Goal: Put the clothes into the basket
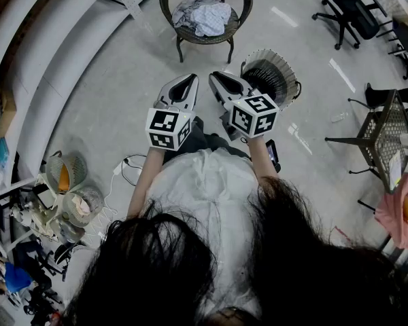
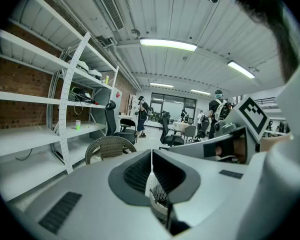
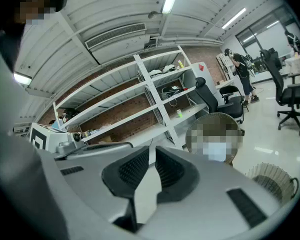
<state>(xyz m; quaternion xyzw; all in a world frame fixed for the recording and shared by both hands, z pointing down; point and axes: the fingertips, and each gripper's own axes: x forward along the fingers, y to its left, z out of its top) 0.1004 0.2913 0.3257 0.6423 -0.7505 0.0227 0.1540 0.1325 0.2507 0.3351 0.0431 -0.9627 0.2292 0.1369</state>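
So: both claws empty, clothes not picked up yet.

L gripper (image 1: 190, 80) is clenched w/ nothing in it (its own view shows the tips touching). R gripper (image 1: 216, 77), just beside it, is squeezed shut too, also bare. Both point a bit down and fwd, side by side in front of the person. The clothes (image 1: 204, 15) sit in a heap on the seat of the wicker chair (image 1: 171, 2), straight ahead of the 2 claws and well apart from them. The heap looks a bit wider side to side. It lies about btw the two tips, so neither hand looks nearer. The basket (image 1: 287, 65) stands on the floor just R of the R gripper, so I think that hand has the shorter trip for the drop.
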